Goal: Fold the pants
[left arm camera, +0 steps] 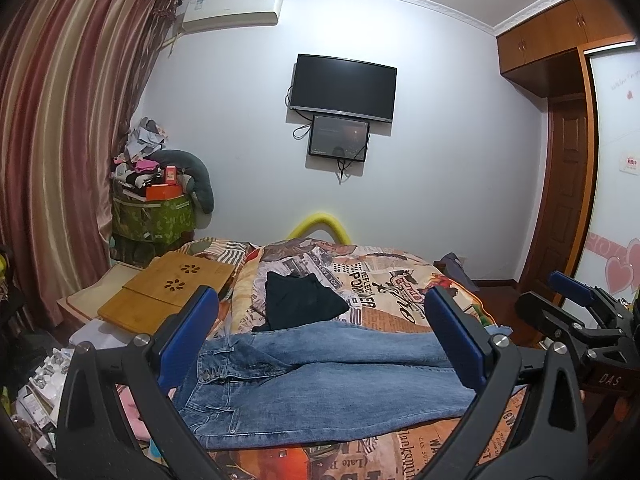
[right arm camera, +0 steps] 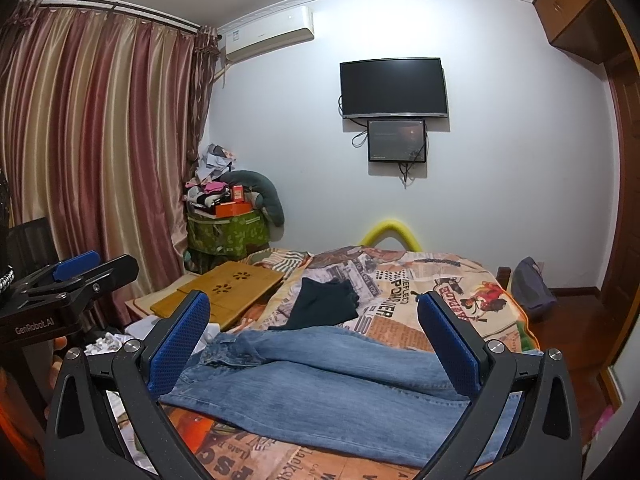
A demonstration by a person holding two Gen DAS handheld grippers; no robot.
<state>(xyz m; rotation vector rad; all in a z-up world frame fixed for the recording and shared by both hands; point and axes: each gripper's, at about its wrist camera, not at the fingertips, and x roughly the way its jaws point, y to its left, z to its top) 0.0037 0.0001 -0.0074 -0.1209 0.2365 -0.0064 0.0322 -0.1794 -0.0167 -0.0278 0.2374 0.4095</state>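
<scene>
Jeans [left arm camera: 320,380] lie flat on the bed just ahead of both grippers, long axis crosswise, waistband toward the left, legs running right. Left gripper [left arm camera: 320,336] and right gripper [right arm camera: 316,340] both gape wide, holding nothing. Beyond the jeans sits a dark garment [left arm camera: 300,300] on the printed quilt [left arm camera: 384,288], then a wall TV [left arm camera: 344,88]. Leg ends hide behind the right fingers.

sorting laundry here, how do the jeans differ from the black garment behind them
The jeans are blue denim; the black garment is plain dark cloth. The jeans are larger and lie spread lengthwise, nearest the cameras; the black garment is smaller, bunched and farther back. Both lie on the printed bedspread, untouched.
</scene>
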